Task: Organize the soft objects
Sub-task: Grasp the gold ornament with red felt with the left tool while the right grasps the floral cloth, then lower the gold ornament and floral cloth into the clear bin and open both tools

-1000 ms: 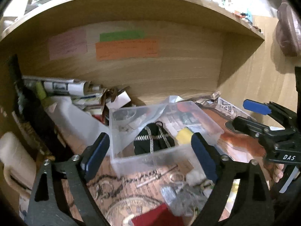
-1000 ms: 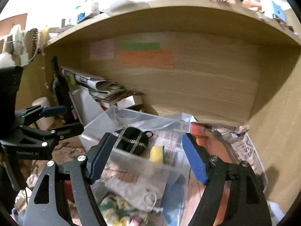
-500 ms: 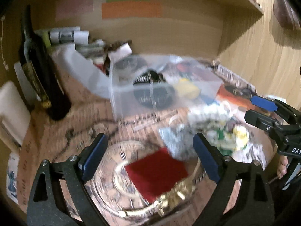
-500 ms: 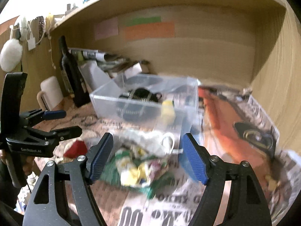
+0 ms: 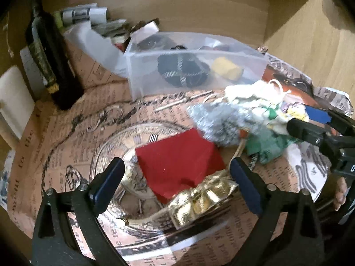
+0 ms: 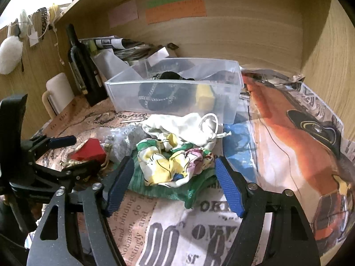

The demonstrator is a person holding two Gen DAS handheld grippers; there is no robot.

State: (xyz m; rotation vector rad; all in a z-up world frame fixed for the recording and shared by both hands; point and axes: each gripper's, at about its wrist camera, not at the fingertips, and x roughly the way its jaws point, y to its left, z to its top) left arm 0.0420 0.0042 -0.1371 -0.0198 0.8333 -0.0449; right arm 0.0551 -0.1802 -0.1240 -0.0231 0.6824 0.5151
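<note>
Newsprint-covered desk (image 6: 199,232) under a wooden shelf: clear bin (image 6: 177,84) at twelve o'clock. Both grippers tilt downward; left gripper (image 5: 177,181) has been spreading over red cloth (image 5: 177,161), right gripper (image 6: 173,186) narrowing around, seemingly not touching, patterned cloth (image 6: 170,164).

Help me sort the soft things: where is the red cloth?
In the left wrist view the red cloth lies between the open left tool's fingers, beside a gold pouch and below the grey fluffy piece.
</note>
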